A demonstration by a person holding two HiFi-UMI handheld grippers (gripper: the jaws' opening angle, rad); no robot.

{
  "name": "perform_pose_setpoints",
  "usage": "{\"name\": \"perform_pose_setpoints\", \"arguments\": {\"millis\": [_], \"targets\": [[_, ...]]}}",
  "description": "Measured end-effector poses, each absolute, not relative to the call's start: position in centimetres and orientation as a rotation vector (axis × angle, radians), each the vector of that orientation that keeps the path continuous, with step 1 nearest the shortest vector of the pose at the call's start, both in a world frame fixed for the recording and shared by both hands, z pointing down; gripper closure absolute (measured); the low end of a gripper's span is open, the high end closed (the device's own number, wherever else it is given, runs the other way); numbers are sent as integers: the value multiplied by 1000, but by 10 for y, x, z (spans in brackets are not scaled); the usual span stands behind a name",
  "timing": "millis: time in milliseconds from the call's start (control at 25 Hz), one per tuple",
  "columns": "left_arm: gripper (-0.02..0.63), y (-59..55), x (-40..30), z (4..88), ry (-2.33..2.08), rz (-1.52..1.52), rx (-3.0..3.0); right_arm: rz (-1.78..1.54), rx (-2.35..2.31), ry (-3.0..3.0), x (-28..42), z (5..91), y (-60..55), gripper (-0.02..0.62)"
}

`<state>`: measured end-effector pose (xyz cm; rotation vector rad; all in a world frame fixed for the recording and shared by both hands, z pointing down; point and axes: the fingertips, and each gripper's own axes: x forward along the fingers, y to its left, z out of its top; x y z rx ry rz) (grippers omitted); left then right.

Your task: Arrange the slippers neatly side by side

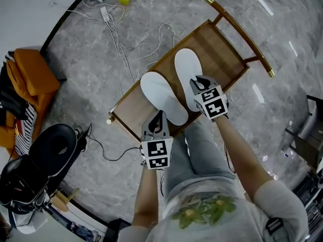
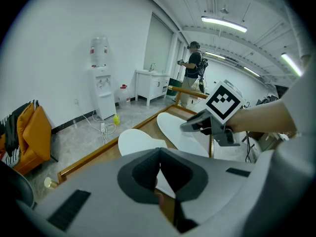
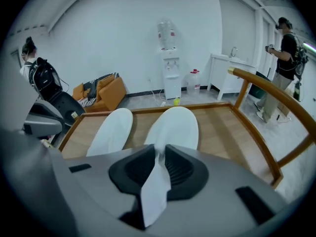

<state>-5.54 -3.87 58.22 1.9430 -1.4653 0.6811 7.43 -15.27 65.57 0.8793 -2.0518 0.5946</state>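
Two white slippers lie on a wooden chair seat [image 1: 222, 49]. The left slipper [image 1: 162, 97] slants, toe toward the far left; the right slipper [image 1: 186, 69] lies straighter beside it. My left gripper [image 1: 158, 116] is at the left slipper's heel; in the left gripper view its jaws [image 2: 159, 154] are closed, with a thin white edge of the slipper [image 2: 136, 141] between them. My right gripper [image 1: 201, 82] is shut on the right slipper's heel; white fabric is pinched between its pads [image 3: 159, 154], and the slipper [image 3: 175, 127] stretches away from it.
The chair's curved back rail [image 1: 242, 32] stands on the far right side. White cables [image 1: 116, 34] trail over the marble floor behind it. An orange bag [image 1: 33, 79] and a black backpack [image 1: 45, 155] sit at the left. A person [image 2: 192, 68] stands in the distance.
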Motion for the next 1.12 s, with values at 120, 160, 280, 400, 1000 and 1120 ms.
{"name": "perform_pose_setpoints", "arguments": {"millis": [120, 160, 280, 400, 1000, 1120], "targets": [[589, -37, -56, 582, -1470, 678, 1941, 566, 801, -2085, 67, 654, -151, 528], [589, -36, -56, 582, -1472, 679, 1940, 556, 778, -2096, 65, 653, -151, 528], [589, -34, -54, 581, -1478, 677, 1934, 539, 725, -2122, 60, 650, -149, 528], [589, -33, -53, 581, -1486, 669, 1928, 528, 679, -2134, 53, 650, -147, 528], [589, -31, -54, 582, -1548, 627, 1878, 473, 498, -2131, 33, 659, -134, 518], [589, -29, -52, 583, -1552, 620, 1871, 473, 486, -2134, 32, 660, -134, 514]]}}
